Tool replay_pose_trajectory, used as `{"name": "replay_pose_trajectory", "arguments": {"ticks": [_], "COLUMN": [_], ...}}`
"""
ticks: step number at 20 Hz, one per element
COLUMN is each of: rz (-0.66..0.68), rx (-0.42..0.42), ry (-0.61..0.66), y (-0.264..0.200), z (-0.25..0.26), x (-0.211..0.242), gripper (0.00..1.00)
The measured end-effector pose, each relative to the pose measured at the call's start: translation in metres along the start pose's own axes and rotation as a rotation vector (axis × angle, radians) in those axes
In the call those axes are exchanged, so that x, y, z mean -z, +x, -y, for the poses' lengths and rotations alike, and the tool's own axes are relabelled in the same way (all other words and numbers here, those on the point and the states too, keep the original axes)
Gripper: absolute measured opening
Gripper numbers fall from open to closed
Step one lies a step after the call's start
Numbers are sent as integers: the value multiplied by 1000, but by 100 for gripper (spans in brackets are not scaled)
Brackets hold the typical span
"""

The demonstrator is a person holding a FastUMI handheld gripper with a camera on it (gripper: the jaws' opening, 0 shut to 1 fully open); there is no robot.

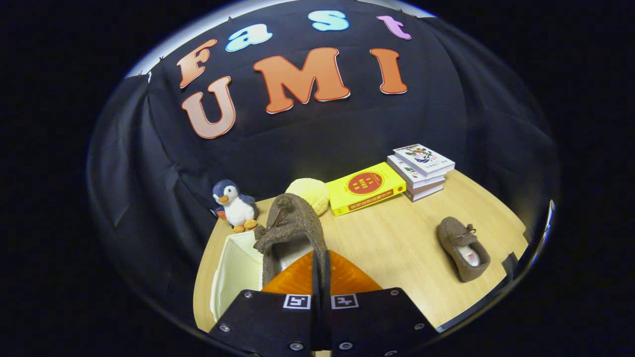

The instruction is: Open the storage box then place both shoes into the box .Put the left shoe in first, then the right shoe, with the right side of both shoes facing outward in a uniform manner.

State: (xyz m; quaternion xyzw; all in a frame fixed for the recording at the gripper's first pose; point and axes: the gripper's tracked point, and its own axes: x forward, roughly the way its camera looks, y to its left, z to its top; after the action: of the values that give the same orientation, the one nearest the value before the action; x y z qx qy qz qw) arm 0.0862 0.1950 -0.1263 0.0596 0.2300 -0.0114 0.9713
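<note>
1. The counter (392, 248) is pale wood grain, and a black cloth wall (149, 188) closes the booth behind and beside it.
2. The storage box (235, 272) stands open on the counter, its cream interior showing, on the penguin side of the gripper.
3. The held shoe (292, 228), a brown felt-like slipper, has its long axis running away from the gripper, toe end far and up, heel end pinched. It hangs over the edge of the storage box, partly above the opening.
4. The gripper (321, 270) is nearly closed, both fingers pressing on the heel rim of the held shoe with only a thin gap between them.
5. The second shoe (464, 248) lies on the counter well apart from the storage box, opening upward, its long axis slanting away from the box.
6. Beyond the storage box: a yellow book (367, 188) lying flat, a stack of books (419, 171) just beside it, a round yellow cushion-like thing (310, 193) behind the held shoe's toe, and a plush penguin (234, 206) near the box's far corner.
</note>
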Motion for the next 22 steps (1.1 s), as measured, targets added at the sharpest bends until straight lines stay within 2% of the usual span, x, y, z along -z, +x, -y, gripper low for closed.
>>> {"name": "replay_pose_trajectory", "arguments": {"ticks": [6,16,20,22], "rz": [-65,-227,-205,-181], "rx": [-65,-95,-129,-131], "ry": [-20,-73,-82,-95], "y": [9,31,24,21], "z": [-56,-96,-102,-98], "x": [39,112,103,94], "gripper": [1,3,19,39]}}
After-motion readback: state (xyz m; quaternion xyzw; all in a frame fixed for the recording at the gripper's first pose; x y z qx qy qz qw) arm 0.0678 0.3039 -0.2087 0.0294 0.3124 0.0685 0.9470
